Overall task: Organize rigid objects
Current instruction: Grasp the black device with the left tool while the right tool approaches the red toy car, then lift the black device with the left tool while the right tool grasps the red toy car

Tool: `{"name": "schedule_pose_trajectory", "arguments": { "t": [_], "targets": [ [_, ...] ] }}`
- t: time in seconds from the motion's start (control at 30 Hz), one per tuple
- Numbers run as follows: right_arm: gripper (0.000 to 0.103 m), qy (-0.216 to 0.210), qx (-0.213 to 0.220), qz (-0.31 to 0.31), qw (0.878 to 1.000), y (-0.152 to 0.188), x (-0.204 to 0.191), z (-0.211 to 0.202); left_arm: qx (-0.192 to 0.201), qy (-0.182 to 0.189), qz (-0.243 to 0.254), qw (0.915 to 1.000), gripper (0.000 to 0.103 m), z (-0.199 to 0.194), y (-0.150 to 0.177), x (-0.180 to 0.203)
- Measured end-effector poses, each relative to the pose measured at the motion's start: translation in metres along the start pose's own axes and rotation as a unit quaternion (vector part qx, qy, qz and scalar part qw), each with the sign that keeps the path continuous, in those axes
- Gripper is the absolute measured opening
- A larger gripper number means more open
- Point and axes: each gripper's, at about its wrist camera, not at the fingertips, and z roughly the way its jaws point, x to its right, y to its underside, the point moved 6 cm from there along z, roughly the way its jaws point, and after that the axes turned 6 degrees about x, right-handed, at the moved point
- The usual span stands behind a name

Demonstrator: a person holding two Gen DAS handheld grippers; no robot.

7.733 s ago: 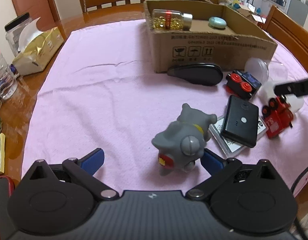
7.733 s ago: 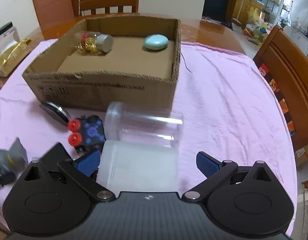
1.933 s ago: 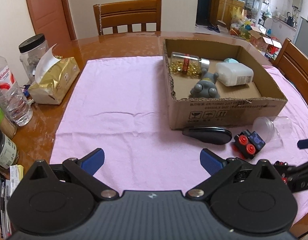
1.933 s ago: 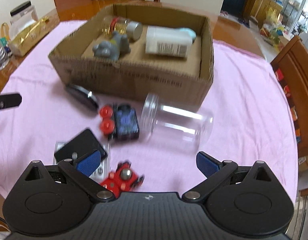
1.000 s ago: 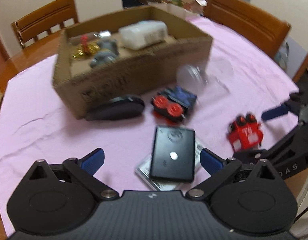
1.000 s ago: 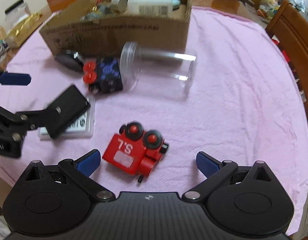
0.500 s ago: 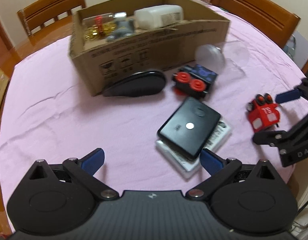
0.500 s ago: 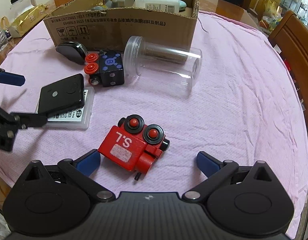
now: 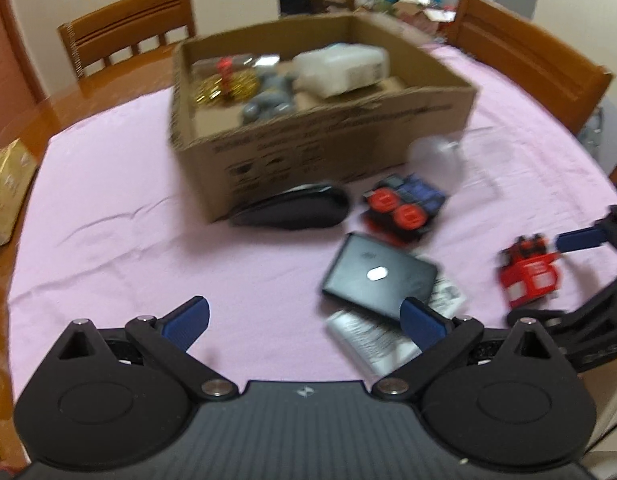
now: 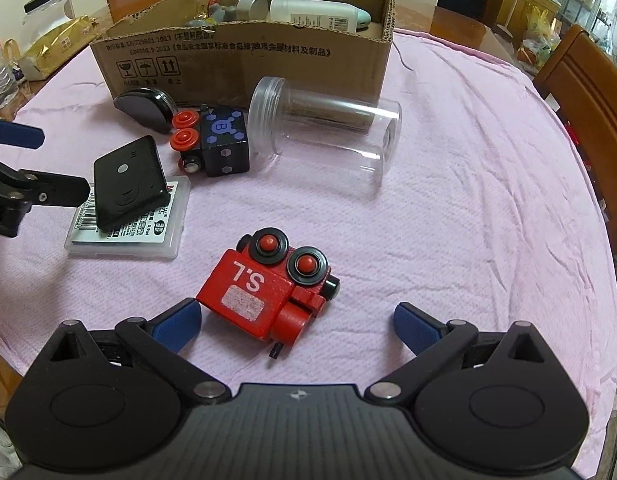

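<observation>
1. Risk first: your right claw (image 10: 295, 322), spread wide and holding nothing, straddles the red toy train (image 10: 268, 286), which lies tilted on the surface; closing skewed could make it twist out.
2. Your left claw (image 9: 304, 316), also spread and empty, hovers by the black device (image 9: 378, 274) on a clear case (image 10: 126, 226); pinching both could drag the case.
3. Toward the cardboard box (image 10: 244, 56), the clear jar (image 10: 324, 136) and blue toy block (image 10: 220, 140) crowd its near wall; go over them.

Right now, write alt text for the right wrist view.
An open right gripper hovers over a red toy train lying on a pink tablecloth. Beyond lie a clear plastic jar, a blue toy train and a cardboard box.
</observation>
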Motion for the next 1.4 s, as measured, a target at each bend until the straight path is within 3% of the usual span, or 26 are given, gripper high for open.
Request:
{"name": "schedule_pose_trajectory", "arguments": {
  "t": [0.2,0.43,0.63,0.7,0.77,1.1,1.4],
  "targets": [
    [0.103,-0.003,0.010,-0.005,1.000,0.002,0.000,-0.001,0.024,0.035,0.050,0.9978,0.097,0.009,-0.005,0.029],
    [0.103,-0.009,0.016,-0.012,1.000,0.003,0.000,-0.002,0.008,0.060,0.090,0.9941,0.093,0.033,-0.010,0.035],
    [0.103,-0.010,0.014,-0.014,1.000,0.004,-0.002,-0.003,-0.004,0.098,0.085,0.9916,0.081,0.037,-0.013,0.036],
    [0.103,-0.010,0.013,-0.013,1.000,0.004,-0.004,-0.003,-0.006,0.104,0.080,0.9913,0.072,0.037,-0.013,0.037],
    [0.103,-0.012,0.011,-0.014,1.000,0.004,-0.009,-0.004,-0.011,0.113,0.072,0.9909,0.071,0.036,-0.014,0.038],
    [0.098,-0.044,0.019,-0.030,0.998,-0.004,-0.042,-0.004,-0.029,0.080,0.031,0.9959,0.071,0.024,-0.001,0.024],
    [0.087,-0.036,0.024,-0.012,0.999,-0.013,-0.036,-0.003,-0.030,0.087,0.061,0.9939,0.073,0.021,0.001,0.028]
  ]
}}
